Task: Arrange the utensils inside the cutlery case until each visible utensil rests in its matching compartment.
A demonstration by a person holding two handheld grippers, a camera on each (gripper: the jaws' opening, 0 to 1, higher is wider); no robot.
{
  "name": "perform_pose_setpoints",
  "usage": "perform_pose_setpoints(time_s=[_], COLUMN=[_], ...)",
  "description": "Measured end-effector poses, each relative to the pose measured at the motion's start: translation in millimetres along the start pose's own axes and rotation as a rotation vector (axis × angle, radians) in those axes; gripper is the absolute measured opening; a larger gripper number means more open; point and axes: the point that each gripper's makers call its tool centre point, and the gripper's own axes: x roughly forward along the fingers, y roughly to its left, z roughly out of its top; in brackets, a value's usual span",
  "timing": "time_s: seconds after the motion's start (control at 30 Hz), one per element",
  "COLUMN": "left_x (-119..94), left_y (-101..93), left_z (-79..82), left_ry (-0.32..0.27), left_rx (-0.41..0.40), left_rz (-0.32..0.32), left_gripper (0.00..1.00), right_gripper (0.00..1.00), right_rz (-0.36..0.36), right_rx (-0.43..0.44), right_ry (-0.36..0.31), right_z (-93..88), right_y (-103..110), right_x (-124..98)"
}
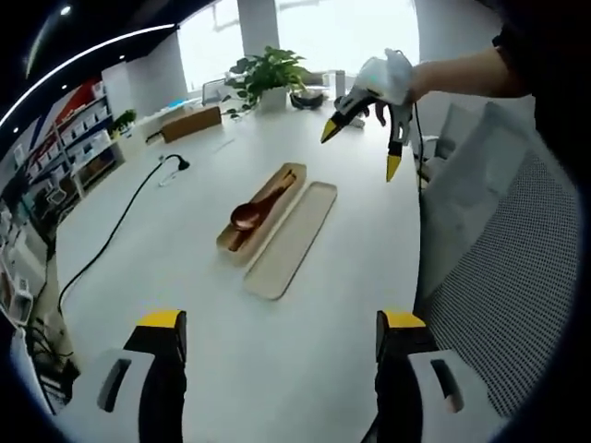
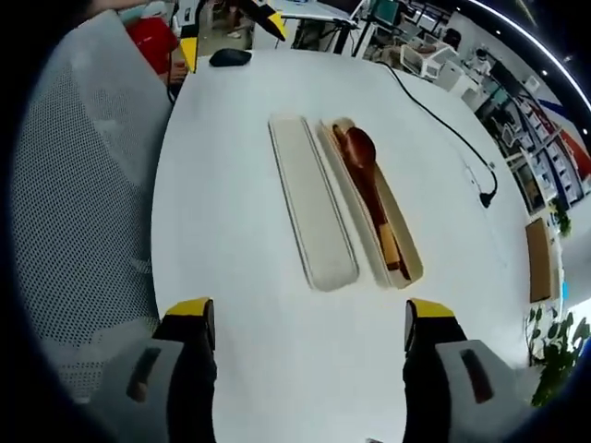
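A long beige cutlery case lies open in the middle of the white table. A brown wooden spoon rests inside it. The flat lid lies right beside the case. My left gripper stands open over the near table edge, holding nothing. A gloved hand holds my right gripper open in the air beyond the case. In the right gripper view the case, spoon and lid lie ahead of my open right gripper. The left gripper shows across the table.
A black cable snakes over the left side of the table. A potted plant and a cardboard box stand at the far end. A mesh chair is pushed against the table's right edge. A black mouse lies near the left gripper.
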Motion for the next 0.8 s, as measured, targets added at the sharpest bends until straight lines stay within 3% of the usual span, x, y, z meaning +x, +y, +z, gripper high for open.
perform_pose_setpoints(time_s=[0.03,0.1,0.17,0.23,0.33,0.47,0.6,0.8], left_x=[4.3,11.2,20.1,30.2,43.5,59.6,73.0,87.6], left_y=[-2.7,-0.8,-0.6,-3.3,-4.3,-9.9,1.0,9.1], left_z=[-4.1,-3.4,-4.9,-15.9,-18.4,-8.7,4.6,20.7], left_ry=[0.021,0.008,0.011,0.074,0.088,0.07,0.04,-0.022], left_rx=[0.009,-0.001,-0.004,-0.006,0.03,0.029,0.07,0.103], left_rz=[-0.019,-0.018,-0.029,-0.054,-0.069,-0.133,-0.131,-0.139], left_gripper=[0.87,0.87,0.86,0.86,0.86,0.85,0.81,0.74], right_gripper=[0.83,0.83,0.81,0.75,0.78,0.7,0.7,0.66], right_rz=[0.011,0.026,-0.002,0.011,0.033,0.067,0.137,0.168], right_rx=[-0.005,-0.024,-0.053,-0.052,-0.063,-0.077,-0.046,-0.045], right_ry=[0.001,0.022,0.035,0.043,0.041,0.048,0.031,0.022], right_z=[1.1,-0.5,0.0,2.5,8.1,12.2,13.5,15.6], right_y=[1.9,4.3,-2.0,-2.7,-3.4,-6.3,-3.5,-9.4], right_x=[3.4,7.8,12.3,15.6,24.0,34.5,45.6,53.4])
